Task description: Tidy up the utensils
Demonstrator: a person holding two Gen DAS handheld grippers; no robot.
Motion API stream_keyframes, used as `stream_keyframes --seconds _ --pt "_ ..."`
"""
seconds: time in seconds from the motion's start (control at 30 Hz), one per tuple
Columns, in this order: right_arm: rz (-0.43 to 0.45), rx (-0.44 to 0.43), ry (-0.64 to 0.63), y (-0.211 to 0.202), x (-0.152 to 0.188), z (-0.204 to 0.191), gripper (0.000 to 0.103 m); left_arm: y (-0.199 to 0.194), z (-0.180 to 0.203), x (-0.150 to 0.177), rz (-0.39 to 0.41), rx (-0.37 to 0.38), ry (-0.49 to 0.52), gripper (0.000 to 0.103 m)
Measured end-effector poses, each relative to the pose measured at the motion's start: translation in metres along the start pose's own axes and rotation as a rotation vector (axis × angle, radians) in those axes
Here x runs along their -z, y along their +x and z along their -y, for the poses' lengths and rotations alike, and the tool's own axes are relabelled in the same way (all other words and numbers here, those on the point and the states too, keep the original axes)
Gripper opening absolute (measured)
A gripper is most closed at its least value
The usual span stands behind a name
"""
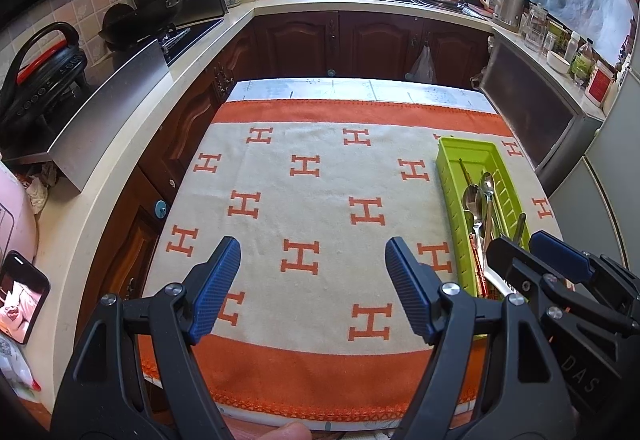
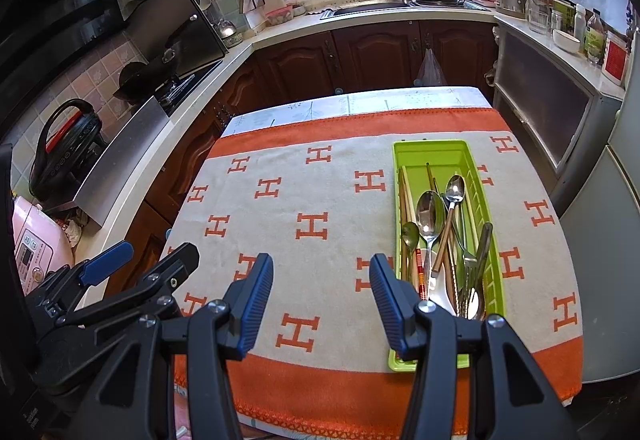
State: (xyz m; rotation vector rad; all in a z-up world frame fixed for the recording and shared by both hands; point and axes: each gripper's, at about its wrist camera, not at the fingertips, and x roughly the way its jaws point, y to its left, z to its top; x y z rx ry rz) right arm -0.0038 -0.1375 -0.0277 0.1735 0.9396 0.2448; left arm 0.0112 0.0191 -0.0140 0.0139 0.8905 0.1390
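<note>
The left gripper (image 1: 312, 264) hung over the bench (image 1: 360, 86), its blue pads wide apart with only the H-patterned cloth (image 1: 320, 200) between them. To its right a green tray (image 1: 450, 176) held spoons (image 1: 478, 196) and other utensils. The right gripper (image 1: 516, 244) stood at the tray's near end, empty, its pads apart.

table (image 2: 400, 96); orange-bordered H-pattern cloth (image 2: 320, 200) covers it; green utensil tray (image 2: 404, 152) on cloth, right side
</note>
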Motion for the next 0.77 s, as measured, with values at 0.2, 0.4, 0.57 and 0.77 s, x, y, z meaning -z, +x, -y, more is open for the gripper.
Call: stream_keyframes --seconds 0.2,0.4,0.57,0.77 --pt "-0.003 0.000 0.004 0.0023 0.0005 0.0011 0.050 0.0062 0.0023 -0.0025 -0.006 0.002 0.002 0.073" --pt "-0.004 0.000 0.004 0.0024 0.0003 0.0010 0.050 0.0065 0.0022 -0.0025 -0.007 0.002 0.002 0.073" --pt "-0.003 0.000 0.003 0.0024 0.0001 0.0009 0.050 0.0067 0.0021 -0.0027 -0.006 0.004 0.001 0.073" --pt "-0.009 0.003 0.007 0.0048 0.0021 0.0018 0.050 0.0078 0.0020 -0.0029 -0.012 0.006 0.002 0.073"
